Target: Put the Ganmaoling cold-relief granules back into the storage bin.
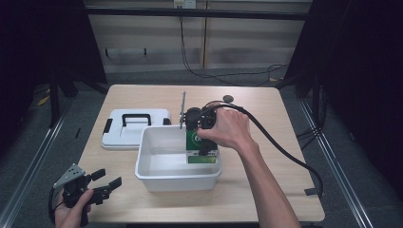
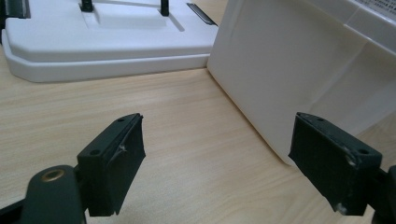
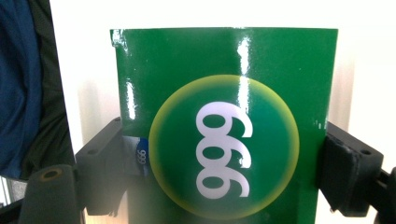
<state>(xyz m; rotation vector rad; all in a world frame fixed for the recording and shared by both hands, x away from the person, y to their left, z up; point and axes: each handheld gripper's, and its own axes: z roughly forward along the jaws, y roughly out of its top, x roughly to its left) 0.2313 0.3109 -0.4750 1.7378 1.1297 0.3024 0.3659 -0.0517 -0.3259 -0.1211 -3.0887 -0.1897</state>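
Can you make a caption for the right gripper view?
Claw squeezing a green box marked 999.

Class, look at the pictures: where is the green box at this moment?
The green box is clamped in the right gripper, inside the white tub at its right end in the high view; the lid lies left, behind the tub.

1. The bench (image 1: pixel 247 190) is a light wood-grain top with rounded corners, standing on a grey floor (image 1: pixel 28 142).
2. A white tub (image 1: pixel 157 173) sits on the bench near its middle, open at the top.
3. A white lid (image 1: pixel 135 135) with a black handle and black side clips lies flat on the bench, just left of the tub and touching or nearly touching its far left corner.
4. A small dark round thing (image 1: pixel 228 99) lies on the bench near the far edge, well apart from the tub.
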